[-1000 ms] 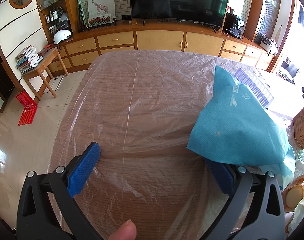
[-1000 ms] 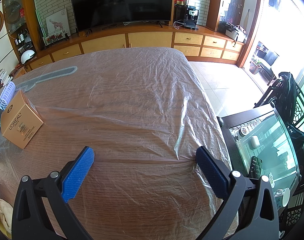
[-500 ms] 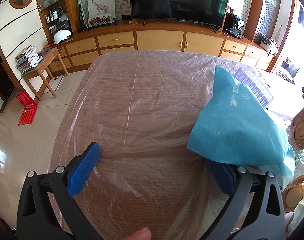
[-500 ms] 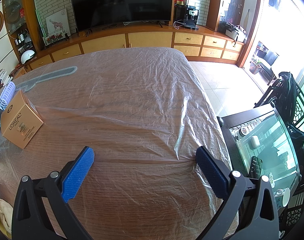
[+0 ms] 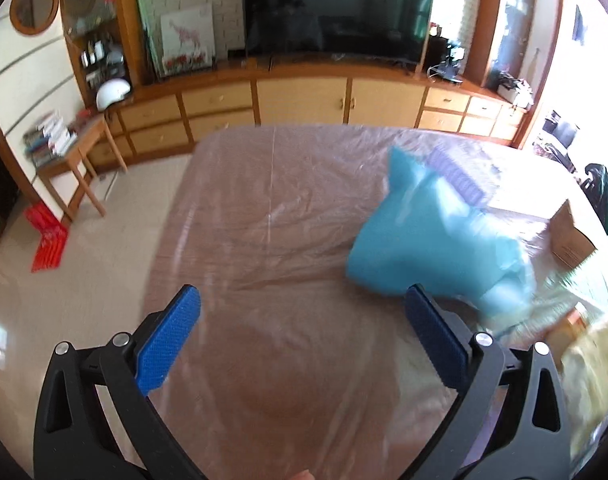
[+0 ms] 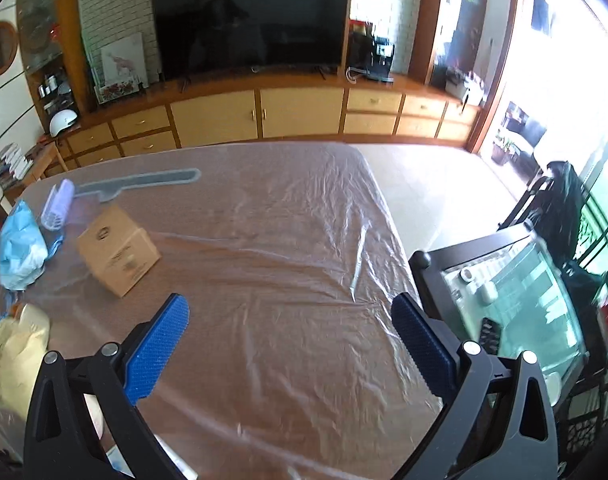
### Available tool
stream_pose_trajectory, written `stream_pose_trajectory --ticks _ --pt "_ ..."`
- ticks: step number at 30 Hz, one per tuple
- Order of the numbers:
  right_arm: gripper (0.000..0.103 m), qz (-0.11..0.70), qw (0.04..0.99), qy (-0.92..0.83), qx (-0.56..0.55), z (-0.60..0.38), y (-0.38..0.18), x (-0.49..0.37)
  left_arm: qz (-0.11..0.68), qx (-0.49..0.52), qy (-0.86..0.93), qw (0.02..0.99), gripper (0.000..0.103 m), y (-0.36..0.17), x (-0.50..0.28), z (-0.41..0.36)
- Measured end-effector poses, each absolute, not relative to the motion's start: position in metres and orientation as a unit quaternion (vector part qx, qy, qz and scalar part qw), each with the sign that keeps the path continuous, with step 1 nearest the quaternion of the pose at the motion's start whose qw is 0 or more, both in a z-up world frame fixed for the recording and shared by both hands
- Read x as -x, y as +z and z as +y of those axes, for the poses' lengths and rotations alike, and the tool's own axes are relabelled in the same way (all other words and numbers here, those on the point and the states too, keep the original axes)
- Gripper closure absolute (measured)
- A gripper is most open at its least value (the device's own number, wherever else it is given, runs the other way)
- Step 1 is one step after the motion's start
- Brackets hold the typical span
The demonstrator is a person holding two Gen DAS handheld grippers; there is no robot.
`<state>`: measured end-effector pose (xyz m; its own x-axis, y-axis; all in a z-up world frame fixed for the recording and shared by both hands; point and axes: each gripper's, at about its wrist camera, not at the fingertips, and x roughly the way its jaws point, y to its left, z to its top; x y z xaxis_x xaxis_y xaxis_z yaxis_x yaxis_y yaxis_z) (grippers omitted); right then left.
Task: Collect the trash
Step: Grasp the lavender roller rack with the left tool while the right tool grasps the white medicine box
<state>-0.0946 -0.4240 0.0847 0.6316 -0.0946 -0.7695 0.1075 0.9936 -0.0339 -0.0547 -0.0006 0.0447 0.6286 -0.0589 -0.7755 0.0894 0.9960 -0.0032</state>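
A crumpled blue bag (image 5: 436, 236) lies on the plastic-covered table (image 5: 271, 264), just beyond the right finger of my left gripper (image 5: 301, 320), which is open and empty. It also shows in the right wrist view (image 6: 19, 240) at the far left. A brown cardboard box (image 6: 117, 250) sits on the table left of my right gripper (image 6: 289, 330), which is open and empty. A pale yellow wrapper (image 6: 15, 354) lies at the left edge, also seen in the left wrist view (image 5: 592, 364). The box also shows at the right there (image 5: 570, 236).
A lilac comb-like basket (image 6: 57, 204) and a grey flat tool (image 6: 143, 182) lie at the table's far left. A glass-topped cabinet (image 6: 512, 304) stands right of the table. A TV and wooden cabinets (image 6: 299, 114) line the far wall.
Both grippers have lifted and pulled back, so more of the table shows. The left view is blurred by motion. The blue bag now sits clear of the left gripper's right finger.
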Motion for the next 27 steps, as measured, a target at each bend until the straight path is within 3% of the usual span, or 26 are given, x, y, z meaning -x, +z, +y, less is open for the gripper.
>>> stream_pose_trajectory --ticks 6,13,25,27 --pt "0.004 0.457 0.888 -0.036 -0.044 -0.397 0.092 0.142 0.426 -0.044 -0.118 0.896 0.002 0.068 0.100 -0.013" --pt "0.007 0.508 0.842 -0.033 -0.177 -0.376 0.059 0.176 0.417 -0.129 -0.212 0.874 0.001 0.070 0.146 -0.066" --pt "0.012 0.552 0.795 -0.067 -0.244 -0.345 0.023 0.170 0.461 -0.171 -0.253 0.833 0.002 0.036 0.136 -0.087" --pt "0.013 0.554 0.793 -0.076 -0.242 -0.346 0.018 0.169 0.463 -0.178 -0.252 0.831 0.009 0.033 0.137 -0.088"
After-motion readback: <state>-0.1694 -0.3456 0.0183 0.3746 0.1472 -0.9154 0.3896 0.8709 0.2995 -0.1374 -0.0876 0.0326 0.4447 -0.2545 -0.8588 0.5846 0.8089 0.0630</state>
